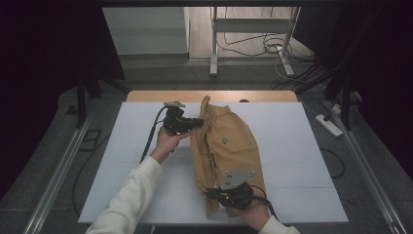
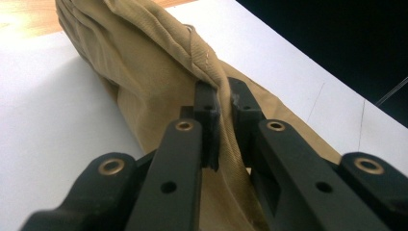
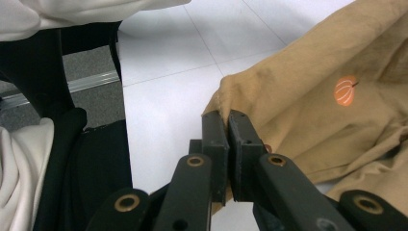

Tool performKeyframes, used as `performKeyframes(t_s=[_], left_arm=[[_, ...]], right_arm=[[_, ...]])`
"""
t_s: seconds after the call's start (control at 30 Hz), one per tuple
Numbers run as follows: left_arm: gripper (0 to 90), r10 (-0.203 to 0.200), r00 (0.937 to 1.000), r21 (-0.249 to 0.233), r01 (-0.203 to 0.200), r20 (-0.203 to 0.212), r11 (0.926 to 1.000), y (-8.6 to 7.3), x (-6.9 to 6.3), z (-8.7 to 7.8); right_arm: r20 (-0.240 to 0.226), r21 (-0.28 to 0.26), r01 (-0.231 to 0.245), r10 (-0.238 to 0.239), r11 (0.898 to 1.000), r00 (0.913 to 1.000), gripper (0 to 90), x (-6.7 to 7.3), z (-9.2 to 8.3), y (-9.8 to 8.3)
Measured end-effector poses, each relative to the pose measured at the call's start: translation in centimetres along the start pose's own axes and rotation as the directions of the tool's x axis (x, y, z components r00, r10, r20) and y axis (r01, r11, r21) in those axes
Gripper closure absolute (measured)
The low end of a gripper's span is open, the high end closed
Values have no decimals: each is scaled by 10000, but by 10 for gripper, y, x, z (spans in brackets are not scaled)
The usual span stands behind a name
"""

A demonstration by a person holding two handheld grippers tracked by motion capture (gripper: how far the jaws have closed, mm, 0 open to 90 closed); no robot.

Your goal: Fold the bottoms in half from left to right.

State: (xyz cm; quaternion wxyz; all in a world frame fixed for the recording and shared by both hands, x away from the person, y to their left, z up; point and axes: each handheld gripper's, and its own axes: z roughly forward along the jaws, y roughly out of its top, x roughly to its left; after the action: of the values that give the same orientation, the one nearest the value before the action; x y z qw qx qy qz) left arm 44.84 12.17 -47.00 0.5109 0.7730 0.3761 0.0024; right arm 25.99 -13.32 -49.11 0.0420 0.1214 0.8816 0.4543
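Left tool (image 1: 198, 121) pinching folded seam at left edge of tan garment (image 1: 229, 146), toward far edge of desk (image 1: 302, 141). Garment lies mid-desk, running far edge to near edge, small pumpkin print (image 3: 344, 91) showing. Right tool (image 1: 210, 192) pinching garment's near corner by near edge.

Looks like a lab or recording studio setup, not a home. There's a flat white board tabletop (image 1: 292, 161) on a wooden desk, black curtains (image 1: 48, 58) on both sides, metal floor rails (image 1: 56, 175), a white power strip (image 1: 329, 125) and loose cables (image 1: 253, 46) around a bare grey metal stand (image 1: 253, 29).
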Motion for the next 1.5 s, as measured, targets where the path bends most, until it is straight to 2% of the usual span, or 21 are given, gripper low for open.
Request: performKeyframes(t_s=[0.4,0.63,1.5], left_arm=[[838,-29,10000,84,29,48,10000,0,-3,5],[838,-42,10000,123,42,10,9999,5,-6,6],[838,15,10000,217,-17,88,9998,21,-19,27]], right_arm=[[204,-106,-77,79,9999,9998,865,-2,-15,-4],[367,-203,-156,163,9997,9992,865,-5,-23,-8],[823,-354,-373,401,9987,9958,865,-11,-45,-18]])
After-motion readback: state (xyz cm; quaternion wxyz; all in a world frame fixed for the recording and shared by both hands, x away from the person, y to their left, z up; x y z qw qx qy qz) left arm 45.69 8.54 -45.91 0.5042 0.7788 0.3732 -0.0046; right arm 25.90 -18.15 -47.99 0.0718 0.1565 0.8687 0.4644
